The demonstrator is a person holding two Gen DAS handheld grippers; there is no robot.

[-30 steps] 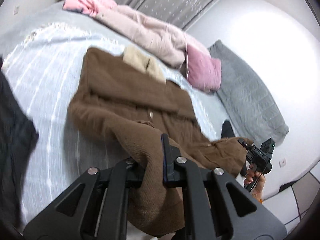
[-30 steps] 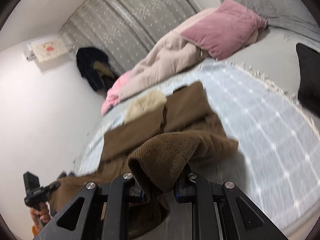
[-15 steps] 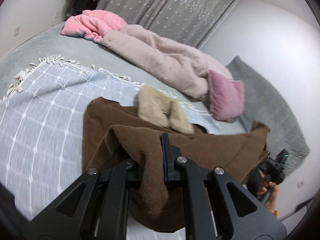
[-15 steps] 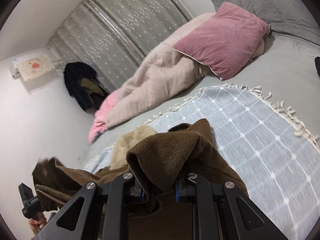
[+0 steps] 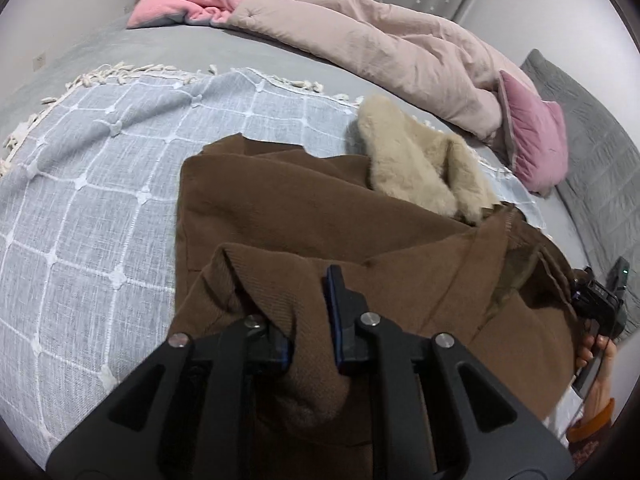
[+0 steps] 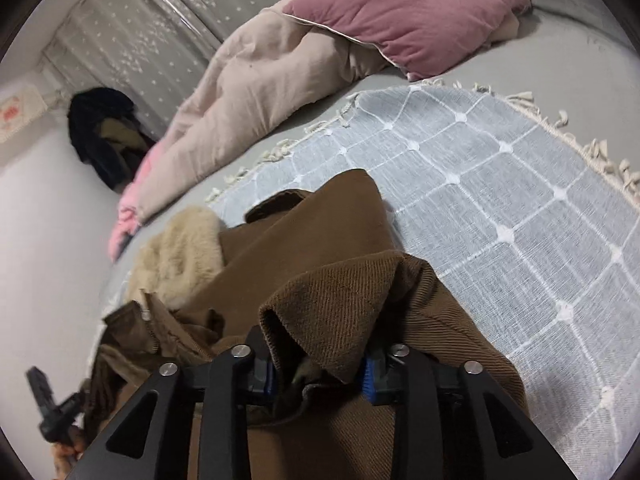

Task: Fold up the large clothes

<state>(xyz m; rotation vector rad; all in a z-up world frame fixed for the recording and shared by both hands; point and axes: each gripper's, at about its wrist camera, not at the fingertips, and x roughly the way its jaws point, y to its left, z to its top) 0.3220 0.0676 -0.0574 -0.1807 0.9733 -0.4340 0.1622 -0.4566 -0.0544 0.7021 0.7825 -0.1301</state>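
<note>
While the left gripper (image 5: 310,332) pinched the brown coat (image 5: 280,216), the right gripper (image 6: 318,372) clamped another fold beside its cream fur collar (image 6: 180,256).

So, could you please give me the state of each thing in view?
Coat: partly folded on the throw, hem lifted.
Left gripper: shut on coat.
Right gripper: shut on coat.
Fur collar: exposed, uncovered.
Throw: spread flat.
Duvet: bunched up.

Bare throw (image 5: 100,184) leftward; duvet (image 5: 380,44) probably blocks beyond.
</note>
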